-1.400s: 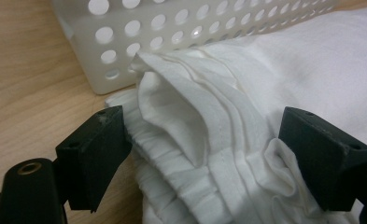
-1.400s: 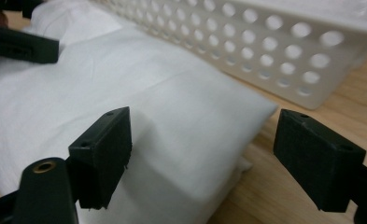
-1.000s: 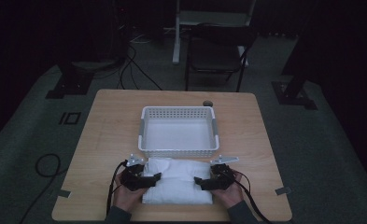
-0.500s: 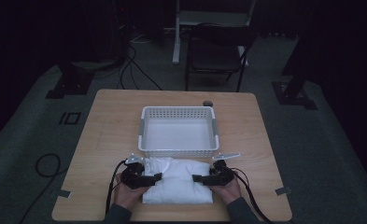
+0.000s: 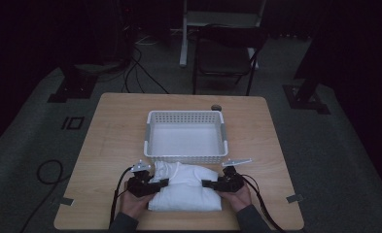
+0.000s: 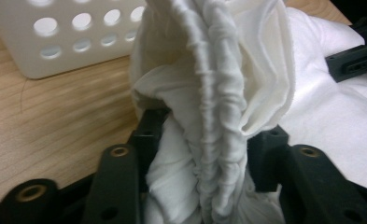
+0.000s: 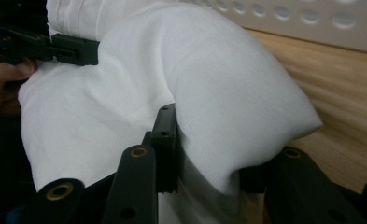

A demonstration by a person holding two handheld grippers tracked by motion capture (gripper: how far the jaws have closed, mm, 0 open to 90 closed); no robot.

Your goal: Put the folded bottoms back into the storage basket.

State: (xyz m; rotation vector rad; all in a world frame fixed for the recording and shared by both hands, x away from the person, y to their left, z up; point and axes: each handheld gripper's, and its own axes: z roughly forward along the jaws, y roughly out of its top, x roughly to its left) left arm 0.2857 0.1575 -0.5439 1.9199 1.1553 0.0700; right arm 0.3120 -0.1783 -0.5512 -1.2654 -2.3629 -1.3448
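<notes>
Both grippers, left (image 5: 160,183) and right (image 5: 209,184), have just closed their jaws on the folded white cloth (image 5: 186,191) at lower centre; it is ready to lift toward the basket (image 5: 185,156).

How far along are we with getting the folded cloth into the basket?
Done: cloth lies folded before the basket. In hand: left tool and right tool have just been closing, and each now pinches bunched cloth. Left: lifting it into the basket, whose inside holds nothing yet.

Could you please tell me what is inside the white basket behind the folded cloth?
The white basket looks empty: its pale floor shows bare in the high view. The strip of floor just behind its near wall is hidden from the camera.
</notes>
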